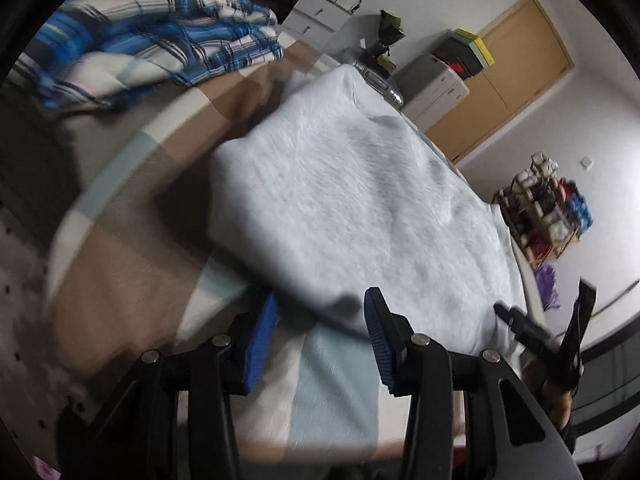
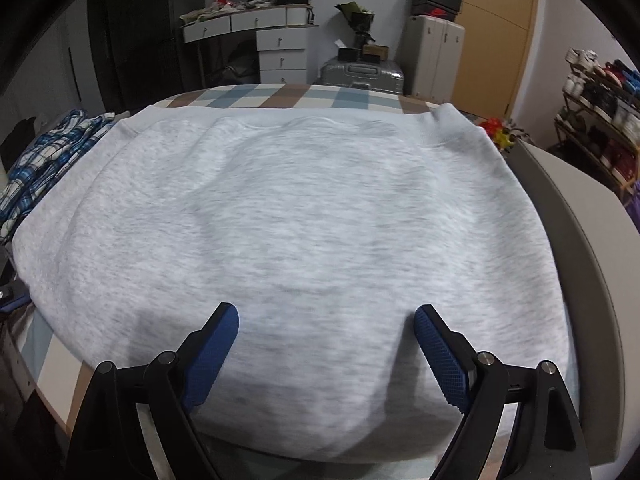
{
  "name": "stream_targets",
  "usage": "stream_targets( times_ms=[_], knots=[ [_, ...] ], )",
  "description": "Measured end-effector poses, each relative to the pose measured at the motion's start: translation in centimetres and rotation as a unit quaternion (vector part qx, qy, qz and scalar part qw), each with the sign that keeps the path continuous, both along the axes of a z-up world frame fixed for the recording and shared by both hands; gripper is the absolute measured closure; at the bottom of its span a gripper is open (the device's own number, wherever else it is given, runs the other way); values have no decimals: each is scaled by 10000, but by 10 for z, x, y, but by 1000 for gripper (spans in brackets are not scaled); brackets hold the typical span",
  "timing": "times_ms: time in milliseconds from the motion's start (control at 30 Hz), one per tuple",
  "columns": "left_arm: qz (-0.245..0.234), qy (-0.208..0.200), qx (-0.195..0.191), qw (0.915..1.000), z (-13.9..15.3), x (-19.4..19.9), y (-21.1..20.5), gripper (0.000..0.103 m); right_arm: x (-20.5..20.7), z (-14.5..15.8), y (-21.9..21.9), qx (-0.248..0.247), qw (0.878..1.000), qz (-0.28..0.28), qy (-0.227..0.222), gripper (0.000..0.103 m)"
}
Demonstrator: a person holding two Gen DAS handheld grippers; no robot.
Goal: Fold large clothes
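Left wrist view. The left hand-held gripper [image 1: 320, 340] hangs at the near corner of a pale grey sweatshirt [image 1: 352, 200], jaws parted partway. Nothing lies between the blue pads; the left pad [image 1: 260, 344] is over the checked bedcover [image 1: 132, 248], and the right pad [image 1: 380, 344] stands at the garment's edge without visibly pressing it. The sweatshirt lies flat on the bed, already doubled into a broad rectangle. A blue plaid garment [image 1: 160, 32] sits heaped near the far corner of the bed, apart from the sweatshirt. The right hand-held gripper [image 1: 548, 320] shows at the lower right, over the same near edge.

Right wrist view. The right hand-held gripper [image 2: 326, 344] is spread wide and empty, its pads [image 2: 212, 360] poised over the near hem of the sweatshirt [image 2: 280, 208]. The ribbed cuffs or shoulders lie at the far corners, toward the suitcases [image 2: 362, 74] and drawers [image 2: 280, 56].

Step in hand, as judged: between folds, with both grippers released and placing themselves along the near edge. The next move calls for each gripper to close on all cloth layers at its own corner, lift evenly, and carry the edge toward the far side so the fold lands square.
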State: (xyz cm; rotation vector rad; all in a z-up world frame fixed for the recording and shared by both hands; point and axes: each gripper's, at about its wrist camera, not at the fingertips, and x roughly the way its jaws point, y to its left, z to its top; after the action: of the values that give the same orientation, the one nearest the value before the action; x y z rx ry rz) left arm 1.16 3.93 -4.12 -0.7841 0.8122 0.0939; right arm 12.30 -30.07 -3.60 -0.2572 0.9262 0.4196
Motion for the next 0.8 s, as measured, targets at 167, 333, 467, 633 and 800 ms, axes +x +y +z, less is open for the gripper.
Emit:
stream_targets(
  times_ms=[167, 333, 467, 633, 800],
  knots=[
    [421, -345, 169, 9984, 4, 26, -4, 41, -8, 2, 12, -64, 9997, 230, -65, 13],
    [752, -258, 856, 9932, 14, 31, -9, 92, -18, 2, 19, -74, 9995, 316, -19, 13],
    [574, -494, 1501, 9858, 31, 23, -23, 94, -24, 4, 24, -40, 9991, 421, -22, 13],
    [486, -598, 1111, 9908, 32, 21, -8, 94, -53, 17, 68, 465, 9899, 1340, -75, 13],
    [400, -672, 638, 9949, 33, 25, 2, 95, -86, 10, 132, 264, 9732, 2282, -136, 13]
  ],
)
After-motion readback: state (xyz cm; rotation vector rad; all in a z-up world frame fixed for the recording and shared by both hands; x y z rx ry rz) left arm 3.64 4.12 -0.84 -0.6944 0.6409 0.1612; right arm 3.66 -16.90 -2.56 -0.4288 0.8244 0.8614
